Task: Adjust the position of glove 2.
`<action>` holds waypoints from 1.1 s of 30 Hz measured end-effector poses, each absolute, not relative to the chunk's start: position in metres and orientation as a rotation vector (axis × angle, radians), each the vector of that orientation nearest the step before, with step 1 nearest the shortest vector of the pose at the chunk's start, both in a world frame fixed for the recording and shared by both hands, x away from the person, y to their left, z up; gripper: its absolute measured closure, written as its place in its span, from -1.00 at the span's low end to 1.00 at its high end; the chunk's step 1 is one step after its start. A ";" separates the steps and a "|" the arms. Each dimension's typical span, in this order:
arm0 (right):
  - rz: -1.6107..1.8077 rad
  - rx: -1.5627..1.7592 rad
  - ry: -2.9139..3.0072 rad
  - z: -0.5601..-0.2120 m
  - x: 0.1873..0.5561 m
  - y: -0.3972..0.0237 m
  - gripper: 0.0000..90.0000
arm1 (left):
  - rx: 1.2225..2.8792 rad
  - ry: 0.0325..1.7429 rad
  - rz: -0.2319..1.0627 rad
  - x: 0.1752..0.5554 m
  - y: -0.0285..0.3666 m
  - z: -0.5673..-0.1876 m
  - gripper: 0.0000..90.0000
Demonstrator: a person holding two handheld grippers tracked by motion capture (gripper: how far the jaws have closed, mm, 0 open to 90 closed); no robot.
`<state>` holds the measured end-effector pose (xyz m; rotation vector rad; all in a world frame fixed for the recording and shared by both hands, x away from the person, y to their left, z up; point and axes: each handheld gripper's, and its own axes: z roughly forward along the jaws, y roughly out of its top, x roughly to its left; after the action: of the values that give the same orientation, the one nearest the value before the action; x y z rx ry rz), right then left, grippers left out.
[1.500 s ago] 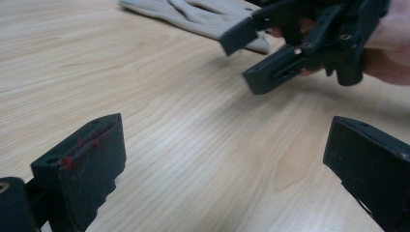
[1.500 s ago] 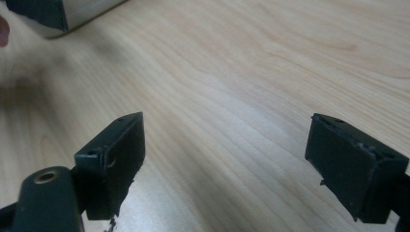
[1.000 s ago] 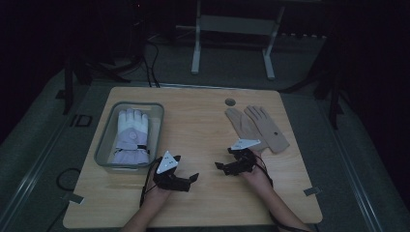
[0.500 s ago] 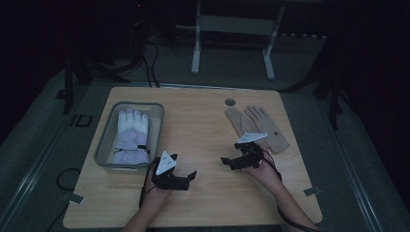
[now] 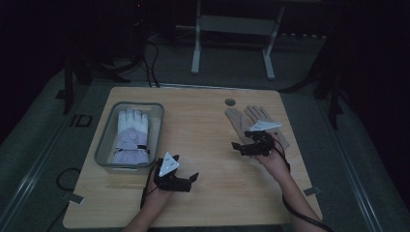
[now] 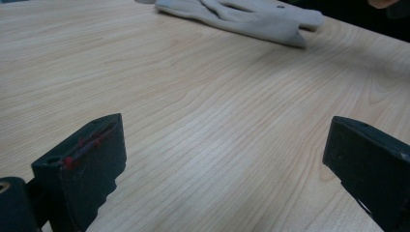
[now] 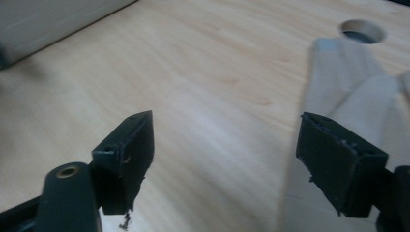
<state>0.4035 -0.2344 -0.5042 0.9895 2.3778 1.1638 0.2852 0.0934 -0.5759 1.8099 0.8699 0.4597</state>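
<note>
The table (image 6: 193, 106) is pale wood-grain laminate, smooth with a soft sheen. The beige glove (image 6: 241, 19) at the top of the left gripper view looks like matt, soft cloth. The tray (image 5: 104, 145) at left seems translucent plastic — its white glove (image 5: 131, 133) padded fabric.

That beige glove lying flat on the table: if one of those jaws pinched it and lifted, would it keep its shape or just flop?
The beige glove would probably flop: it lies thin and limp on the table, its fingers slack. It looks like soft cloth, so likely light. Pushed, it would more likely bunch or slide than roll. The right gripper hovers beside it, jaws open, nothing between them.
</note>
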 end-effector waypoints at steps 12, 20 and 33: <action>1.125 1.125 2.332 -0.501 0.430 -0.245 -0.37 | 1.820 0.860 0.450 0.285 0.091 -0.576 -0.96; 1.053 1.155 2.296 -0.503 0.461 -0.252 -0.19 | 1.821 0.859 0.450 0.285 0.091 -0.576 -0.96; 0.947 1.212 2.350 -0.522 0.498 -0.262 -0.03 | 1.818 0.850 0.435 0.285 0.092 -0.576 -0.96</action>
<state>0.4985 -0.2621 -0.5223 1.2121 2.3499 0.9468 0.2855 0.0923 -0.5765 1.8176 0.8497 0.4355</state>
